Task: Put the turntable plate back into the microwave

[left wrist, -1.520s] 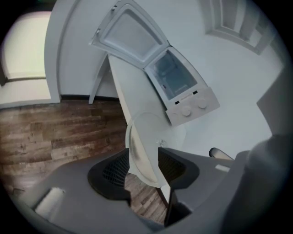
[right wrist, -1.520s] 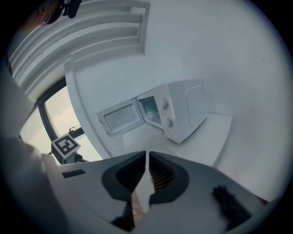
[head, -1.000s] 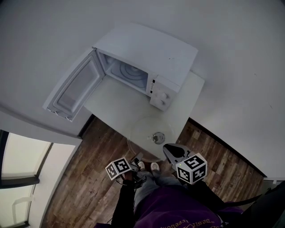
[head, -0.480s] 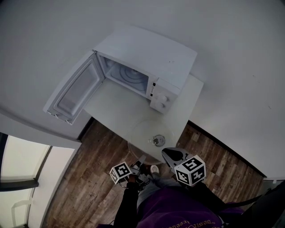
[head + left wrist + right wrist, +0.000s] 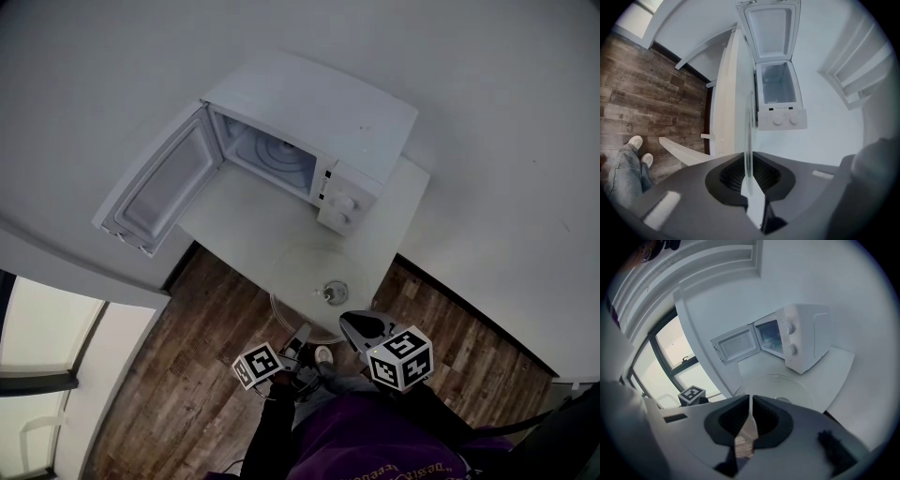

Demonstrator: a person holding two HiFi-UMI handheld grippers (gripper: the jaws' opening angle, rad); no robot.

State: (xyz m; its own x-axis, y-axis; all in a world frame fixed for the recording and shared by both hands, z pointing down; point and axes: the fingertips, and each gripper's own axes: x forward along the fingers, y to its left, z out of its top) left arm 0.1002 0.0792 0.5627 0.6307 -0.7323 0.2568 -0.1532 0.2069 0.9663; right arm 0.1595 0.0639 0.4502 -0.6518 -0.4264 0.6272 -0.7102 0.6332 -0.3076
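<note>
The clear glass turntable plate [image 5: 314, 267] lies on the white table [image 5: 239, 220] in front of the microwave [image 5: 319, 108], its near rim past the table's edge. In the left gripper view the plate [image 5: 749, 117] stands edge-on between the pads. My left gripper [image 5: 301, 335] [image 5: 749, 174] has just been closing and is shut on that rim. My right gripper [image 5: 350, 322] [image 5: 750, 405] hangs shut and empty at the plate's [image 5: 774, 384] near right rim. The microwave's [image 5: 806, 336] door [image 5: 157, 183] stands wide open to the left, and its cavity [image 5: 277, 150] is open to view.
A small round metal piece [image 5: 334, 291] shows at the plate's centre. The microwave's control knobs [image 5: 339, 208] face me. Below the table is wood floor [image 5: 202, 375], with the person's shoes [image 5: 315, 354]. A window [image 5: 42, 347] is at the lower left.
My left gripper has edged right, up to the plate's near rim, and its jaws have closed on it. The right gripper has stayed put.
</note>
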